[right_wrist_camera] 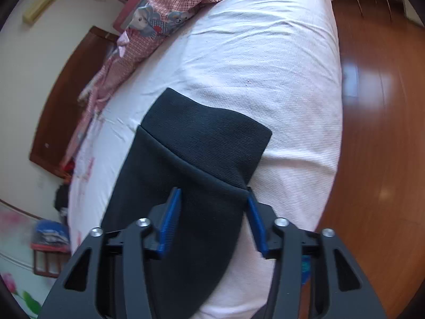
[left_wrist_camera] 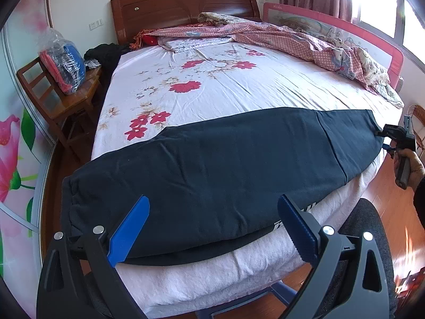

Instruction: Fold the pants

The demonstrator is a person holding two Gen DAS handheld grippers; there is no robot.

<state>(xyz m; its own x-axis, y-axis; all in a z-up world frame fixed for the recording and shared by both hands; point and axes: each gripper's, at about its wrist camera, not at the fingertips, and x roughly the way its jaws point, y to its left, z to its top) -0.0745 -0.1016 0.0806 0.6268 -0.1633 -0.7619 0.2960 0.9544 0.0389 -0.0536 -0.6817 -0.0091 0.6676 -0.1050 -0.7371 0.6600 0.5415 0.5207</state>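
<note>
Dark navy pants (left_wrist_camera: 212, 164) lie lengthwise along the near edge of the bed (left_wrist_camera: 239, 85), apparently spread flat for folding. The left gripper (left_wrist_camera: 212, 228) spreads wide over the cuffed end, holding nothing; the right gripper (right_wrist_camera: 215, 220) straddles the waistband end, jaws parted, seemingly not clamped.

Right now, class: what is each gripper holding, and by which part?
Neither has closed on anything. The left gripper is open over the pants; the right gripper straddles one end, open.

Wooden headboard (left_wrist_camera: 183, 5), chair (left_wrist_camera: 61, 101), perhaps parquet floor (right_wrist_camera: 377, 133)
</note>
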